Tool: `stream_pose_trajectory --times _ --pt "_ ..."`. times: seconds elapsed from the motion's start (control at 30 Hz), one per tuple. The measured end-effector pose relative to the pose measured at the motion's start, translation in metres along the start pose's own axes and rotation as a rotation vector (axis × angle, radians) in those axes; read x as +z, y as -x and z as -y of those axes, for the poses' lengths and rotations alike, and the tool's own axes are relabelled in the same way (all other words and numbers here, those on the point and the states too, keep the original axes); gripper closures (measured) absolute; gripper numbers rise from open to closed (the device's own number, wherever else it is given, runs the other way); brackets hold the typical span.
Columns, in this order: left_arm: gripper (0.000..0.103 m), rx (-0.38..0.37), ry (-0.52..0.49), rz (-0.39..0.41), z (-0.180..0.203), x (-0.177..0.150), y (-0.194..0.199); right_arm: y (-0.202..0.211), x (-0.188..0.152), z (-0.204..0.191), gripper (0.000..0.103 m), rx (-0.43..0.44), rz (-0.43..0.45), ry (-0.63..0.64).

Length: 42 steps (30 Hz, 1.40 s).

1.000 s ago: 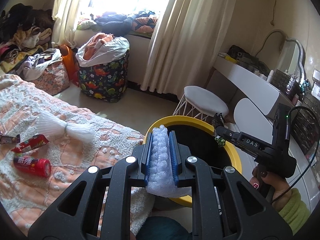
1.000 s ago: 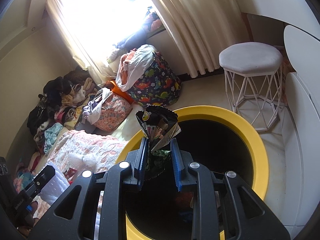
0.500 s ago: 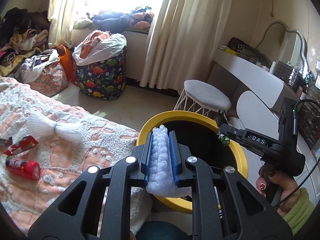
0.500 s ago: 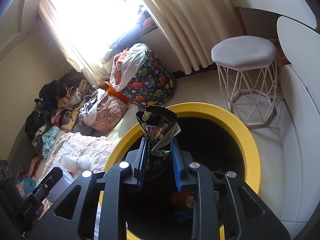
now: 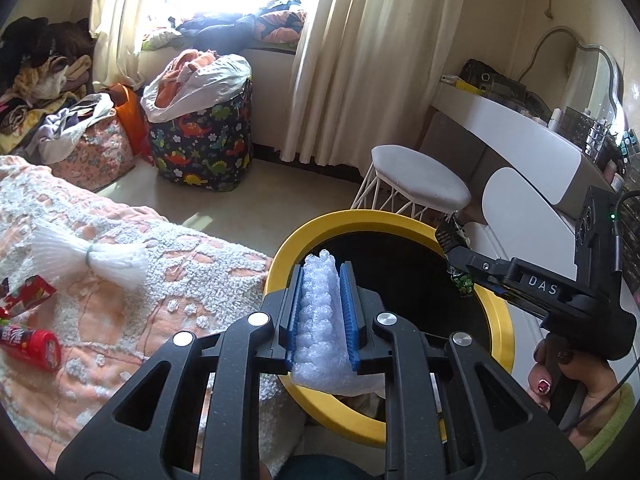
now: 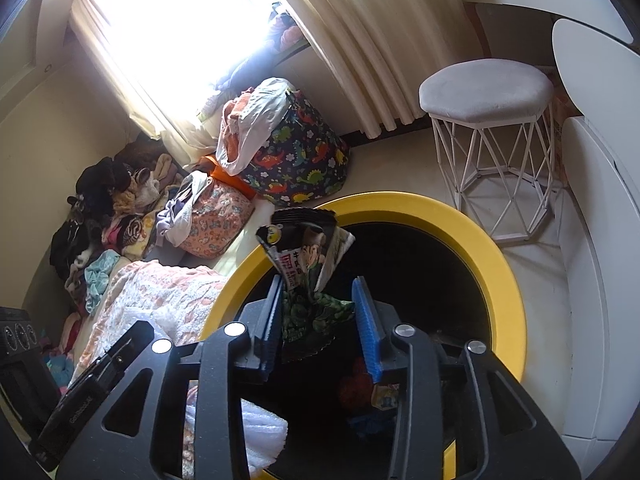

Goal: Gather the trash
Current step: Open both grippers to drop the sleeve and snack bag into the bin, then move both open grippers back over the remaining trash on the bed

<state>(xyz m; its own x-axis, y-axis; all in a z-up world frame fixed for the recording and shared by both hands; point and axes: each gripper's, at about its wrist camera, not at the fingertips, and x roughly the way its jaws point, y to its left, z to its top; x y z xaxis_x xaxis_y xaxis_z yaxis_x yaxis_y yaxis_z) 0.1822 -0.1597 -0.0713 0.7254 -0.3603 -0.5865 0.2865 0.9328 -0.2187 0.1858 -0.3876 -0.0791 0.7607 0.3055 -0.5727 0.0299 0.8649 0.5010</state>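
right gripper (image 6: 320,304) over bin (image 6: 500,264) | jaws opening, wrapper (image 6: 306,256) between them, leaning on left pad, clear of right | trash in bin bottom | stool (image 6: 486,92) beyond rim | bed (image 6: 160,292) left

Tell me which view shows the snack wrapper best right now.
The right wrist view. The snack wrapper fills the middle, between the right gripper's opening jaws, over the bin. The left wrist view shows only its tip by the right gripper, small and side-on.
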Motion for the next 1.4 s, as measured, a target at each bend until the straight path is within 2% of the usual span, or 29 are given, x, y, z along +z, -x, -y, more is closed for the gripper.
stream_pose_trajectory --times 0.1,0.17,0.2,0.23,0.27,0.3,0.37,0.4,0.43,0.5,0.9,1.4 --pt "0.09 -0.004 0.002 -0.01 -0.001 -0.001 -0.004 0.0 0.0 0.002 0.059 -0.007 0.003 -0.011" --pt "0.083 -0.008 0.008 -0.016 -0.003 -0.002 -0.005 0.0 0.0 0.004 0.052 -0.011 0.003 -0.021" --pt "0.077 -0.013 0.012 -0.019 -0.004 -0.002 -0.005 0.0 0.0 0.004 0.051 -0.013 0.004 -0.023" --pt "0.065 -0.013 0.018 -0.019 -0.006 -0.003 -0.004 0.0 -0.001 0.004 0.049 -0.017 0.005 -0.024" --pt "0.058 -0.012 0.026 -0.016 -0.008 -0.004 -0.003 0.0 -0.001 0.004 0.044 -0.018 0.005 -0.024" --pt "0.046 -0.013 0.034 -0.015 -0.009 -0.004 -0.002 0.001 -0.001 0.004 0.042 -0.02 0.008 -0.024" --pt "0.033 -0.009 0.049 -0.003 -0.014 -0.005 0.002 0.001 -0.001 0.002 0.038 -0.022 0.013 -0.021" --pt "0.021 -0.008 0.056 0.002 -0.015 -0.005 0.004 0.001 0.0 0.002 0.038 -0.023 0.014 -0.017" --pt "0.015 -0.011 0.066 0.01 -0.018 -0.005 0.007 0.002 0.0 0.001 0.037 -0.023 0.017 -0.013" --pt "0.011 -0.004 0.078 0.018 -0.022 -0.005 0.011 0.002 0.0 -0.002 0.035 -0.022 0.022 -0.003" --pt "0.011 0.058 0.076 0.085 -0.035 -0.004 0.04 0.006 0.0 -0.034 0.028 0.012 0.054 0.112" --pt "0.011 0.134 0.122 0.147 -0.07 -0.001 0.069 0.004 -0.011 -0.076 0.028 0.071 0.044 0.223"
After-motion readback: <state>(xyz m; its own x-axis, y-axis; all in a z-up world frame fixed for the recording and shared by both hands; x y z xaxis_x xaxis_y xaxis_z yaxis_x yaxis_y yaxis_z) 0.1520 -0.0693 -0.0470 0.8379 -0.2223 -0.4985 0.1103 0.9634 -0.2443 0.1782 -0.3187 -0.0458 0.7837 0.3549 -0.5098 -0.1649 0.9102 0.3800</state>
